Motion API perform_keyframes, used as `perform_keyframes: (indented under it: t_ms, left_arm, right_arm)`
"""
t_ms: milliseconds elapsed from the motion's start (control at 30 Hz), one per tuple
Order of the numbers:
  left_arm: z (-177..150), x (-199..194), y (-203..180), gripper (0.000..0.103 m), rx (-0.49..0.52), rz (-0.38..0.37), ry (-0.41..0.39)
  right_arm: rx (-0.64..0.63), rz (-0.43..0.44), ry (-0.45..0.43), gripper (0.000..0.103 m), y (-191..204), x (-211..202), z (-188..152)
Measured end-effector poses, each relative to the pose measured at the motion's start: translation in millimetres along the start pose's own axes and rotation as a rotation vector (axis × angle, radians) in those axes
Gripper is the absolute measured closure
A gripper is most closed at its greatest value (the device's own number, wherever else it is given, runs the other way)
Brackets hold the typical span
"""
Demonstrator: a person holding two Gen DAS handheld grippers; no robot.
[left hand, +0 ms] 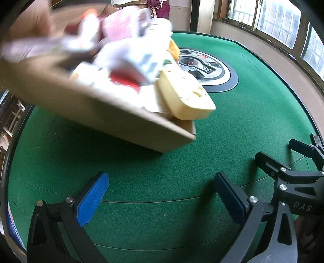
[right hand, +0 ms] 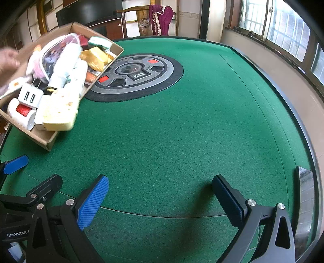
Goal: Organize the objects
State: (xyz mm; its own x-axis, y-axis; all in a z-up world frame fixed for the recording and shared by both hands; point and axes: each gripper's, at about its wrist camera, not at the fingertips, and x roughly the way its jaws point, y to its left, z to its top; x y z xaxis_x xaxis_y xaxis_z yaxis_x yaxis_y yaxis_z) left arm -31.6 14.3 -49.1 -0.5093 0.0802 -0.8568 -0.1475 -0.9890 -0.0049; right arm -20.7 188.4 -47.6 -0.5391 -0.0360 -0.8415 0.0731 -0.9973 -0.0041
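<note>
A cardboard box (left hand: 121,121) full of small items is tilted over the green table (left hand: 162,202), low corner toward me, and is motion-blurred in the left wrist view. A person's hand (right hand: 8,60) holds its raised far side. A pale yellow cheese-like block (left hand: 186,95) hangs over the low corner of the box (right hand: 43,139). Behind the yellow block (right hand: 60,113) lie a white USB charger (right hand: 30,98) and a white roll with a red label (right hand: 22,111). My left gripper (left hand: 160,182) and right gripper (right hand: 161,182) hover side by side over bare felt, both open and empty.
A round grey control panel (right hand: 135,72) sits in the middle of the table, right beside the box. A wooden chair with purple cloth (right hand: 160,18) stands behind the table. Windows run along the right wall. A metal plate (right hand: 305,202) sits at the table's right rim.
</note>
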Motion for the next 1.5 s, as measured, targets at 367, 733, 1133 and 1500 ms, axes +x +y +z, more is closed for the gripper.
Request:
perform_keyframes:
  t_ms: [367,733,1133,1500]
  left_arm:
    - [0,0,-1,0.0,0.0,0.0,-0.002]
    - [2,0,-3,0.0,-0.001,0.0,-0.002]
    - [3,-1,-4,0.0,-0.001,0.0,-0.002]
    - [2,-3,-5,0.0,-0.023,0.011,-0.006]
  right_arm:
    - [0.002,0.001,0.0,0.0,1,-2,-2]
    - [0.001,0.001,-0.001,0.0,6,-12,-8]
    - [0.001,0.002,-0.002,0.0,12,-20,-12]
    - [0.004,0.0,-0.001,0.0,13,-20,-12]
